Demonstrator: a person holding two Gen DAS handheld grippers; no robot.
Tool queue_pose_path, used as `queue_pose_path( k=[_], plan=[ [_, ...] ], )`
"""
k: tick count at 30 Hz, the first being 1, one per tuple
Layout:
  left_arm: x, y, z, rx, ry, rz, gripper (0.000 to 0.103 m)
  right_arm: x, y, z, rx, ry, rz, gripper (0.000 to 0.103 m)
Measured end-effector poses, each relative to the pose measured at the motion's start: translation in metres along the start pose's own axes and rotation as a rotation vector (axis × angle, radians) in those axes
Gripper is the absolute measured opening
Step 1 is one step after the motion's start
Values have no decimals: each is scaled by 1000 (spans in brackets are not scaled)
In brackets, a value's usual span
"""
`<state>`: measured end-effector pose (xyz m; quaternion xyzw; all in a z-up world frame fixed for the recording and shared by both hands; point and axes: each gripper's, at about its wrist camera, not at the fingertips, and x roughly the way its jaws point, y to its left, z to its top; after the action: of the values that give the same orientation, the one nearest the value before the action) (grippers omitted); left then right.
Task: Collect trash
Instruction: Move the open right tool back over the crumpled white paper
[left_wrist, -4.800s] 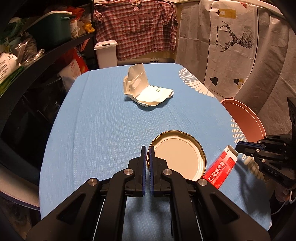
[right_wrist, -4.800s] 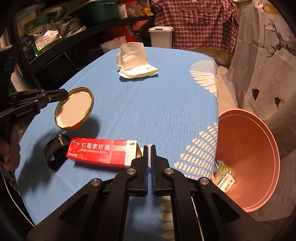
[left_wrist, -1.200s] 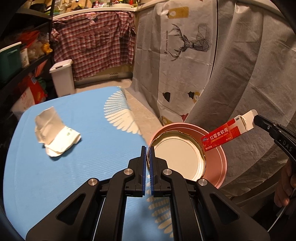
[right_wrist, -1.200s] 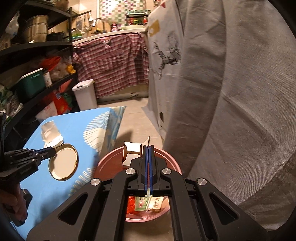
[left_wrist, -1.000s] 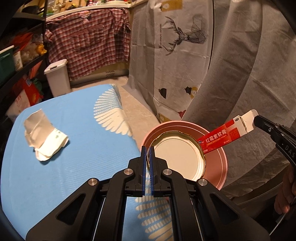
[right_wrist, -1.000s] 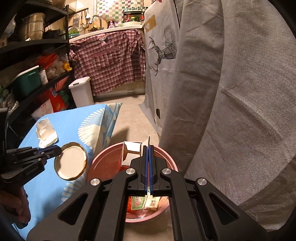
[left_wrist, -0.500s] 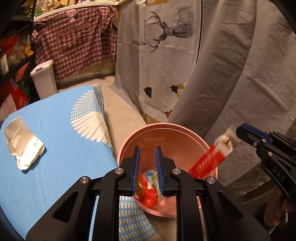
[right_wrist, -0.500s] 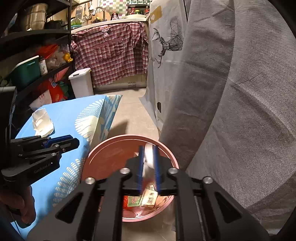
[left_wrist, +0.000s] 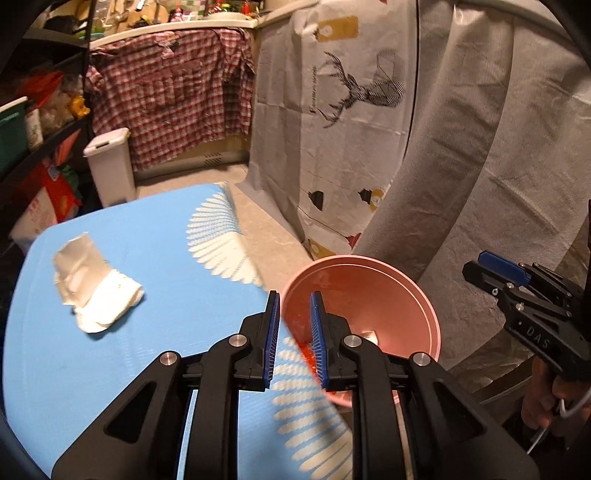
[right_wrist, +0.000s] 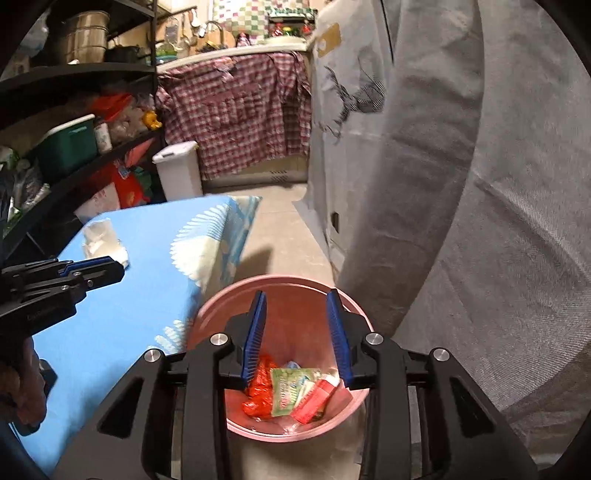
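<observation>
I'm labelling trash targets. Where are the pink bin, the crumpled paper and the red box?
pink bin (right_wrist: 218, 306), right wrist view, left rim.
crumpled paper (left_wrist: 92, 291), left wrist view, its middle.
red box (right_wrist: 314, 402), right wrist view, its middle.

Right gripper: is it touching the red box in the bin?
Apart. In the right wrist view the right gripper hangs open above the bin, while the red box lies on the bottom among other trash, well below the fingertips.

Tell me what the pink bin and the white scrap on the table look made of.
The pink bin looks like smooth moulded plastic, with an even colour and soft sheen. The white scrap on the table looks like crumpled paper or thin carton, creased and folded; blur leaves that open.
</observation>
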<state>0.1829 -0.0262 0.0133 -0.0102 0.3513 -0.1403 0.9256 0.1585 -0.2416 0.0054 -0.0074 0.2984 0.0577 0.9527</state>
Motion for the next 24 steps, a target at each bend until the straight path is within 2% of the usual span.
queue_pose_path(
  k=[10,14,19,24],
  plan=[
    [-72,67,-16,-65,-60,81,17,-39,49,2,-37,-76,109,35],
    [-100,101,-34,-103,-70,132,17,-52,79,-1,-62,-97,158,35],
    [-111,129,-77,-129,-20,189,17,-57,111,-5,-88,-92,225,35],
    [-105,139,-119,-148,73,187,18,-58,127,-4,-93,-87,267,35]
  ],
)
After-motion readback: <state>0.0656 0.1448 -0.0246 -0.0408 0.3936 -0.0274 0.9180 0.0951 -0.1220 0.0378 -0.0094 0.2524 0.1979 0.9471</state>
